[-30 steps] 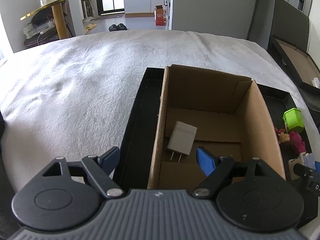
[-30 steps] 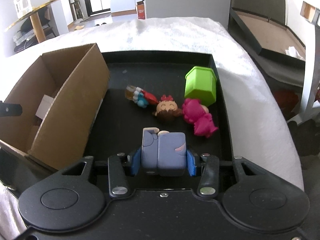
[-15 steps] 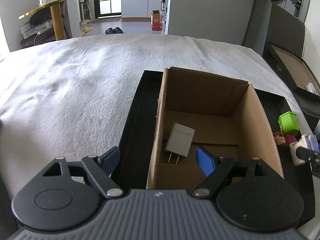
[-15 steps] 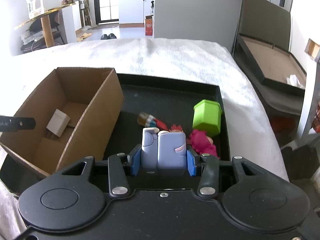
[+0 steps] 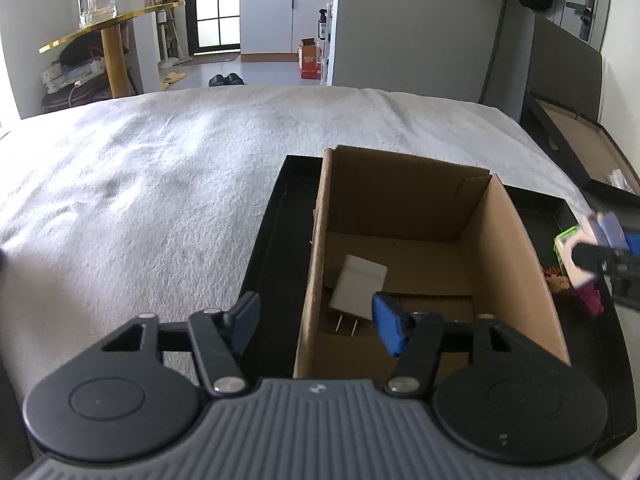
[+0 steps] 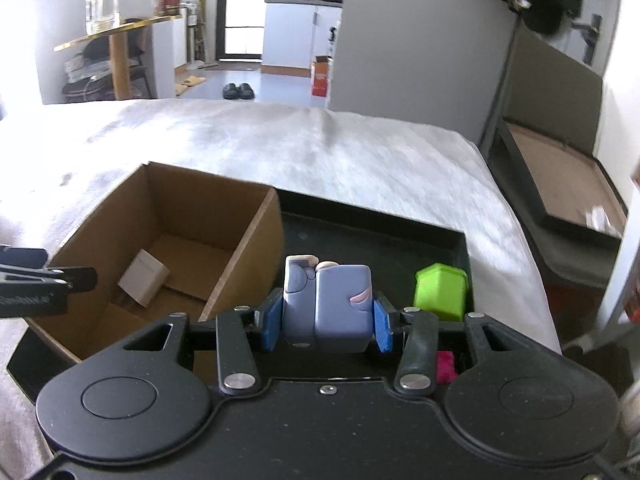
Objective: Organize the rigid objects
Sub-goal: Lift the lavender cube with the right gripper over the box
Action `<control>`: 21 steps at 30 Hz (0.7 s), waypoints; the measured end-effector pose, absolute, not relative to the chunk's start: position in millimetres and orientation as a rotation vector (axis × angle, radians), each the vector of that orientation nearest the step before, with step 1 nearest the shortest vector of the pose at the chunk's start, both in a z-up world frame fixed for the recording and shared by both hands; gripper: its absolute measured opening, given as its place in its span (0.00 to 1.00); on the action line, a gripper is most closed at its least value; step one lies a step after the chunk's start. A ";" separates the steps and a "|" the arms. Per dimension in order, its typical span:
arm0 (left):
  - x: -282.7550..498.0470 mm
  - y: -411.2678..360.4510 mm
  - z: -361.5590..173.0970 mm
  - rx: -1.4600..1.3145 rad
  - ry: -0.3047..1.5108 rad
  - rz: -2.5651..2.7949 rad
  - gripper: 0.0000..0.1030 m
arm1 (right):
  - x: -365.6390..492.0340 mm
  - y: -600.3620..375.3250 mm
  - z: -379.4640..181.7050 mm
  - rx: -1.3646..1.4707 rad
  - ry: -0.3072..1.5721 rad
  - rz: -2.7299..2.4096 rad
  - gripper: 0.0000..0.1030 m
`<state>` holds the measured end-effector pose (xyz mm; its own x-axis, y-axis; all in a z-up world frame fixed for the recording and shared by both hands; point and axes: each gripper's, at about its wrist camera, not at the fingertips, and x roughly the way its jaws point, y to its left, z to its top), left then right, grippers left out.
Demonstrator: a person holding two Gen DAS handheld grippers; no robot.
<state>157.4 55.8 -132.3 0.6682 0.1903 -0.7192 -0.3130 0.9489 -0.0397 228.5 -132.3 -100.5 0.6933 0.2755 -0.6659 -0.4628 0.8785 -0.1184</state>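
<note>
White textured blanket point(image 5: 152, 184) covers the work surface, with a kitchen doorway, a gold-edged side table and a pair of dark slippers on the floor behind. Item 1: black tray point(image 6: 372, 232) lying on the blanket. Item 2: open cardboard box point(image 5: 404, 216) standing in the tray's left part, holding 1 white plug adapter point(image 5: 360, 288) that lies on the box floor with 2 prongs pointing toward the near wall. Item 3: left gripper point(image 5: 316, 318), jaws closing, blue pads straddling the box's left wall, 1 pad outside over the tray and 1 inside near the adapter; neither pad presses on anything. Item 4: right gripper point(image 6: 326, 320), blue pads clamped on both sides of a lavender-blue blocky toy point(image 6: 328, 304), held above the tray just right of the box; the same gripper and toy appear blurred at the right edge of the left wrist view. Item 5: lime green block point(image 6: 440, 292) resting in the tray's right part, beyond the held toy. Item 6: magenta toy point(image 6: 445, 366), mostly hidden under the right gripper. Item 7: small doll head point(image 5: 558, 282) beside it in the tray, indistinct.
</note>
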 end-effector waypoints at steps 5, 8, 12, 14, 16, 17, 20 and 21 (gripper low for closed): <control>157.2 57.1 -135.7 -0.174 0.797 0.280 0.43 | 232.2 -115.7 -92.2 -0.312 0.661 0.445 0.43; 157.8 56.6 -137.6 -0.177 0.807 0.280 0.34 | 231.7 -105.6 -88.5 -0.338 0.643 0.463 0.43; 157.5 55.5 -138.2 -0.194 0.806 0.266 0.27 | 231.6 -93.0 -85.7 -0.361 0.635 0.487 0.43; 157.6 54.1 -137.3 -0.188 0.797 0.266 0.26 | 231.8 -88.1 -85.0 -0.360 0.635 0.500 0.43; 157.7 55.2 -138.0 -0.187 0.797 0.269 0.24 | 231.2 -84.3 -85.4 -0.365 0.632 0.507 0.43; 157.3 56.2 -138.5 -0.191 0.797 0.271 0.23 | 230.2 -81.7 -86.4 -0.372 0.632 0.512 0.43; 156.0 59.7 -138.2 -0.209 0.794 0.271 0.18 | 227.7 -74.3 -88.7 -0.391 0.636 0.530 0.43; 155.6 60.3 -137.8 -0.210 0.792 0.270 0.18 | 227.2 -71.4 -89.7 -0.398 0.636 0.538 0.43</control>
<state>155.6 60.3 -137.8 0.6710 0.1599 -0.7240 -0.3160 0.9450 -0.0841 227.2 -71.4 -89.7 0.6768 0.3469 -0.6493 -0.5826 0.7916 -0.1842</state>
